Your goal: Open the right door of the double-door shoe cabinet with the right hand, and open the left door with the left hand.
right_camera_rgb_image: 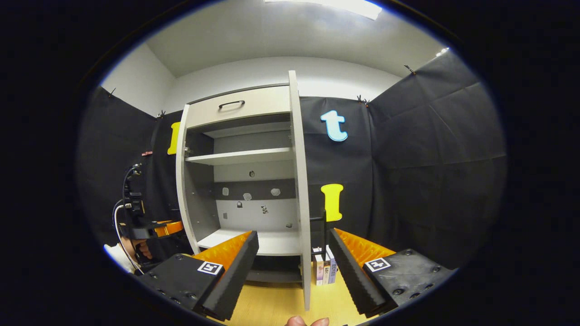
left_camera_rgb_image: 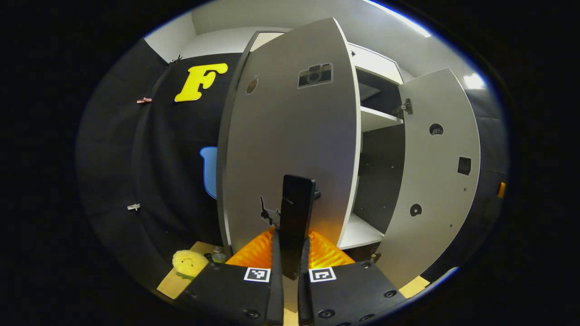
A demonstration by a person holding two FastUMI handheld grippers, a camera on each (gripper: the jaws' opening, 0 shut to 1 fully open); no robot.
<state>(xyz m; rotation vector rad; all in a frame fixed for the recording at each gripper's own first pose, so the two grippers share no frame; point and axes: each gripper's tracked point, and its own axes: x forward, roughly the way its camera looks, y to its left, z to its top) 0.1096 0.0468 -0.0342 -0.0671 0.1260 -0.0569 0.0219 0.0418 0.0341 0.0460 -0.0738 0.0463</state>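
Two grippers in use. Left gripper [left_camera_rgb_image: 290,265] pinching the black handle [left_camera_rgb_image: 296,217] of the left door [left_camera_rgb_image: 290,136], both fingers pressing on it, door swinging well out from the shoe cabinet [right_camera_rgb_image: 235,181]. Right gripper [right_camera_rgb_image: 292,267] standing spread wide, fingers apart on either side of the right door [right_camera_rgb_image: 300,190], seen edge-on and fully open, touching neither. Showing bare white shelves [right_camera_rgb_image: 238,157] inside. Yellow plush toy [left_camera_rgb_image: 189,262] lying on the floor near left. Small books [right_camera_rgb_image: 325,269] standing just right of the right door.
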